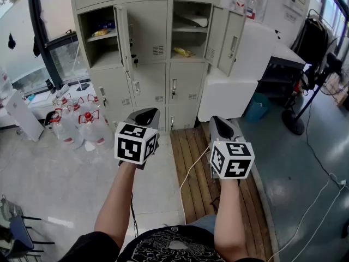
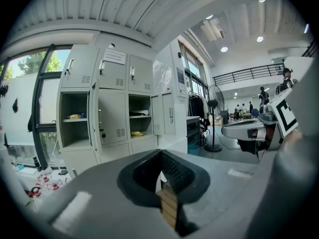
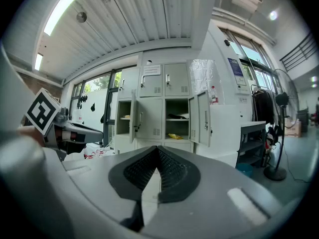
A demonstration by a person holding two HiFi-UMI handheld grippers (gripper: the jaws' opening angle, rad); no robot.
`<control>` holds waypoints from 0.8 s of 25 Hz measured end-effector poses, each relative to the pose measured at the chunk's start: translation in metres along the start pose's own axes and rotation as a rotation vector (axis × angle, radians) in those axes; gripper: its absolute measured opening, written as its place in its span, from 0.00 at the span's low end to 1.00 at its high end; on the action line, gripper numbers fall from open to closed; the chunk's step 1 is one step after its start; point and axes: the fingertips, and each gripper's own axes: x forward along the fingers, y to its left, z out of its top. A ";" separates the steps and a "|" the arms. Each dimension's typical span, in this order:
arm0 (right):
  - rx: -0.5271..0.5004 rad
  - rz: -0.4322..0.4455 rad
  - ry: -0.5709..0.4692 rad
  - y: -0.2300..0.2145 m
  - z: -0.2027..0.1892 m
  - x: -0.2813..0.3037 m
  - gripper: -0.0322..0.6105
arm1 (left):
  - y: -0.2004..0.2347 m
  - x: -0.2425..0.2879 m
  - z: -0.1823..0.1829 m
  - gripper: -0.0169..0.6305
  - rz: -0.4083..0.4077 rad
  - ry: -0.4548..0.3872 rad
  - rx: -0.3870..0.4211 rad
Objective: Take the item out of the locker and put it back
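Two grippers (image 1: 147, 115) (image 1: 218, 123), two open lockers (image 1: 101, 56) (image 1: 190, 37)

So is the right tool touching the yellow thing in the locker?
Apart. The head view shows the right tool held well short of the locker, with floor between it and the yellow thing inside.

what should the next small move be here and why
Probably move the right hand-held gripper forward toward the yellow item in the right-side open locker. It and the left hand-held gripper are both shut, empty and well short of the locker.
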 end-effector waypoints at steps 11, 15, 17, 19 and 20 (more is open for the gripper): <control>-0.005 0.005 0.006 0.014 -0.003 0.011 0.09 | 0.005 0.009 -0.002 0.03 -0.028 0.000 0.001; 0.002 -0.003 0.001 0.018 -0.001 0.016 0.12 | 0.009 0.009 -0.003 0.03 -0.040 0.004 0.005; -0.001 -0.001 -0.003 0.022 0.002 0.019 0.15 | 0.013 0.009 -0.003 0.03 -0.043 0.005 0.008; -0.006 0.006 -0.001 0.028 0.003 0.022 0.17 | 0.016 0.008 -0.003 0.03 -0.045 0.005 0.010; -0.008 0.009 0.001 0.030 0.003 0.024 0.19 | 0.017 0.009 -0.004 0.03 -0.047 0.006 0.009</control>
